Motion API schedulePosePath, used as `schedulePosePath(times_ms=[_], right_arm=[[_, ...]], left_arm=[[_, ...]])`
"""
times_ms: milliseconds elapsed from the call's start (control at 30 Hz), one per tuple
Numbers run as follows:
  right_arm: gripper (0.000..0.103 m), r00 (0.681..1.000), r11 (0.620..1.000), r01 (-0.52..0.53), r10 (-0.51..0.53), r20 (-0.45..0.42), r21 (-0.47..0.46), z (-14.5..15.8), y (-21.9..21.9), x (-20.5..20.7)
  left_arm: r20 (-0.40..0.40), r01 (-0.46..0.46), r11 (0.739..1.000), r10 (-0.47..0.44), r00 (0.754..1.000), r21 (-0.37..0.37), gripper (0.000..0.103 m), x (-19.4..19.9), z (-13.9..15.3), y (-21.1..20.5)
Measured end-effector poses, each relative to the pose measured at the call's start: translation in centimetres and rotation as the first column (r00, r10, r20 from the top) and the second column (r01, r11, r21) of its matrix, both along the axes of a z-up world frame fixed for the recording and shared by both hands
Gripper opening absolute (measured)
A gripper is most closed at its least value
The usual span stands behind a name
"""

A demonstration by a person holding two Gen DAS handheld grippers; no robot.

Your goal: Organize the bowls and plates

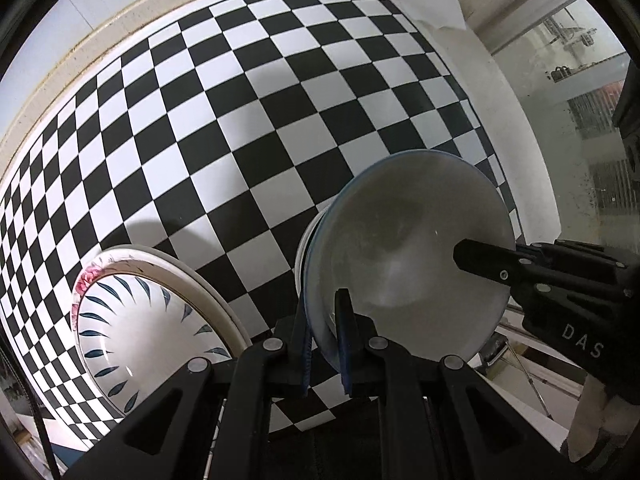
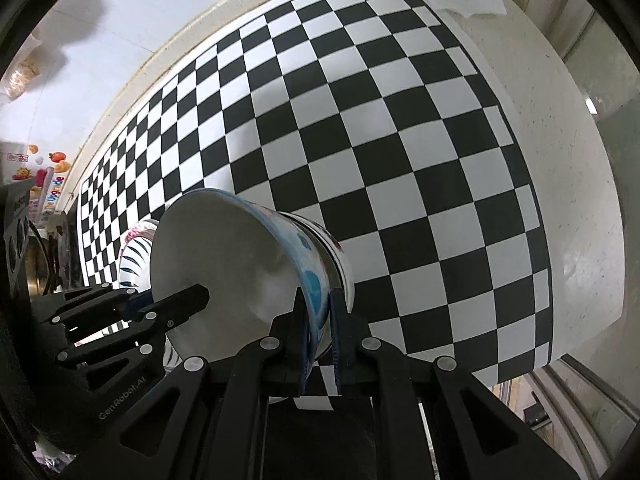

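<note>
We had both tools clamped on the same white ceramic bowl with blue-patterned outside (image 1: 404, 256). Our left tool (image 1: 326, 344) pinched the near rim, one finger inside the bowl and one outside, and our right tool (image 2: 320, 344) gripped the rim on the opposite side the same way. The bowl stood tilted, its mouth turned toward us, and it seemed to sit nested on another white bowl (image 2: 340, 256) just behind it, though we could not tell if they touched. Beyond the tools stretched the black-and-white checkered mat (image 1: 280, 100) on the pale counter (image 2: 560, 160). Left of our left tool lay a wide white dish with blue leaf marks and a pink flower (image 1: 132, 320), sitting in a cream plate (image 1: 208, 284). We judged the sorting partly done: two stacks existed, and this bowl was not yet released.
</note>
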State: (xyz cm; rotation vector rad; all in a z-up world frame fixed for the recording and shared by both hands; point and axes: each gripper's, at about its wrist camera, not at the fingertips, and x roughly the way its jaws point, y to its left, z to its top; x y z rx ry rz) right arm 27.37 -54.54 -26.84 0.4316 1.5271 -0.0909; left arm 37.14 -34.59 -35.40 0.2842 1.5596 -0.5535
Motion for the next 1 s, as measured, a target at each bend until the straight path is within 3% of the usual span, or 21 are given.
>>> schedulePosePath(times_ms=[633,1000], right_arm=[[0.014,0.999,0.999,-0.027,0.026,-0.040,-0.033,-0.49,0.67,0.19],[0.015,0.998,0.998,-0.038,0.035,-0.047,-0.049,-0.24,0.95,0.09]], left_arm=[[0.002,-0.018,0.999,0.018,1.000,0.051,0.010,0.10,-0.83,-0.13],[0.004,-0.041,0.998,0.041,0.999,0.044,0.010,-0.28,-0.34,0.44]])
